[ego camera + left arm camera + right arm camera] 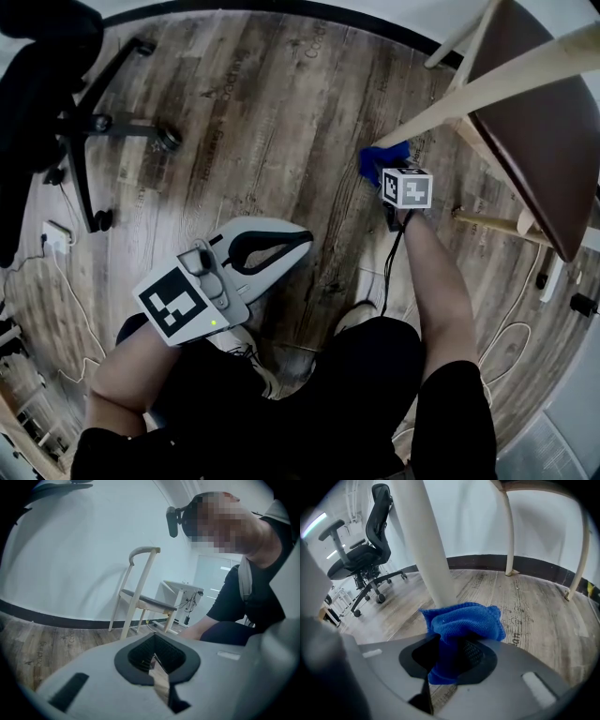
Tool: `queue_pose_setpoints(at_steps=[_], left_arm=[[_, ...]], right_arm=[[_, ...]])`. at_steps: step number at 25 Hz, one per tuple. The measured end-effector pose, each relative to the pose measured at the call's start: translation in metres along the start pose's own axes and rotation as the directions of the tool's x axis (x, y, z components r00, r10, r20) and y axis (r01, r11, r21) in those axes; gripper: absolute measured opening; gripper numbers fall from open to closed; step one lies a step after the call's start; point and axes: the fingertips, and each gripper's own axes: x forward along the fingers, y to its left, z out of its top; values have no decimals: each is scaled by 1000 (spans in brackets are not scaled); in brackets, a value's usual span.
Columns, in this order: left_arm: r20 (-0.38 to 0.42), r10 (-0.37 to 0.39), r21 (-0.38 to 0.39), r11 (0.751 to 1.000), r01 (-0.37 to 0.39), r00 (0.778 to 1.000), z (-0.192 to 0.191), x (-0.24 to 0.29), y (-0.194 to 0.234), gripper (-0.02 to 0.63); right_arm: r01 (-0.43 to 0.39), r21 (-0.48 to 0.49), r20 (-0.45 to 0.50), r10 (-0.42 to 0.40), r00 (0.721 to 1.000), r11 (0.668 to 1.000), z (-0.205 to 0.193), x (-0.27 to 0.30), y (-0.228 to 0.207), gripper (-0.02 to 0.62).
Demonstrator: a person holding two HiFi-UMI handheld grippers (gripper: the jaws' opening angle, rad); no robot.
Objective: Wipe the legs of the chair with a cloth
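A wooden chair (548, 141) with a brown seat stands at the upper right of the head view. Its pale front leg (487, 84) slants across that view. My right gripper (382, 172) is shut on a blue cloth (382, 157), which presses against the lower part of that leg. In the right gripper view the cloth (461, 620) bunches out of the right gripper (450, 660) and touches the leg (424, 550). My left gripper (306, 241) hangs shut and empty over the floor, well left of the chair. The left gripper (158, 667) faces the chair (143, 602) from some distance.
A black office chair (89, 122) on castors stands at the upper left, also the office chair (370, 545) in the right gripper view. White cables (52, 244) lie on the wood floor at the left edge. Two more chair legs (509, 531) rise behind the cloth. A dark skirting (534, 566) lines the wall.
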Motion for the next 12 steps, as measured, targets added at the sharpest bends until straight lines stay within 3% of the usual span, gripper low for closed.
queue_pose_setpoints(at_steps=[7, 12], left_arm=[[6, -29, 5, 1000, 29, 1000, 1, 4, 0, 8], [-1, -48, -1, 999, 48, 999, -3, 8, 2, 8]], right_arm=[[8, -86, 126, 3, 992, 996, 31, -40, 7, 98], [-1, -151, 262, 41, 964, 989, 74, -96, 23, 98]])
